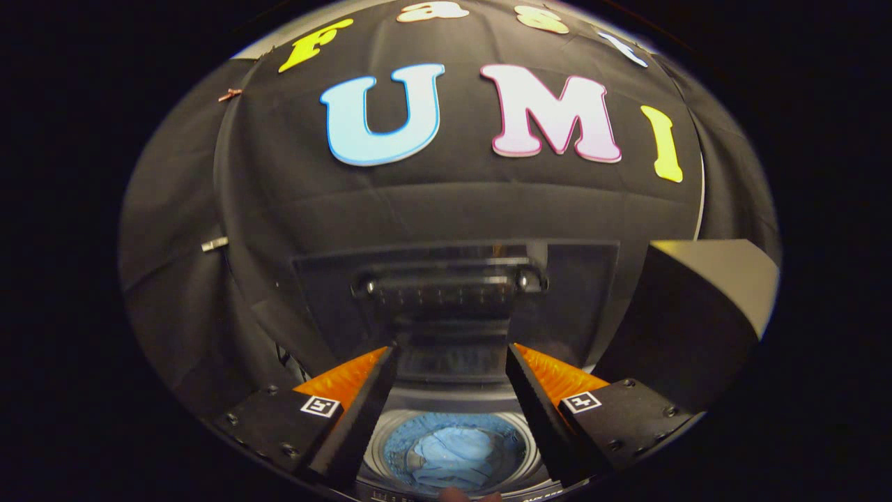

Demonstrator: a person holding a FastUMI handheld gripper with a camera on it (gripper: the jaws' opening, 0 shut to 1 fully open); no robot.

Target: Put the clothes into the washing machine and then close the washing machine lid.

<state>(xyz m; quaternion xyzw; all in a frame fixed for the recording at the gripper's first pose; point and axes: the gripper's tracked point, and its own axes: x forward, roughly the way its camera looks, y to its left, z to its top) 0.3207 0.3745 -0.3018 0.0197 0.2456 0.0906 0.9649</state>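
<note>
Black cloth walled the booth behind the washing machine (453,425), and a dark box (697,307) stood just beside it. The machine's lid (453,293) stood raised, dark and glossy, with a handle bar across it. The claw (451,355) hung open, gripping nothing. Between its fingers, below, crumpled light-blue clothes (453,457) lay inside the drum.

washing machine drum (390,446): near rim hidden behind both fingers of the gripper (451,355)
blue clothes (453,457): garment type unclear
raised lid (453,293): dim, handle details blurred
</note>
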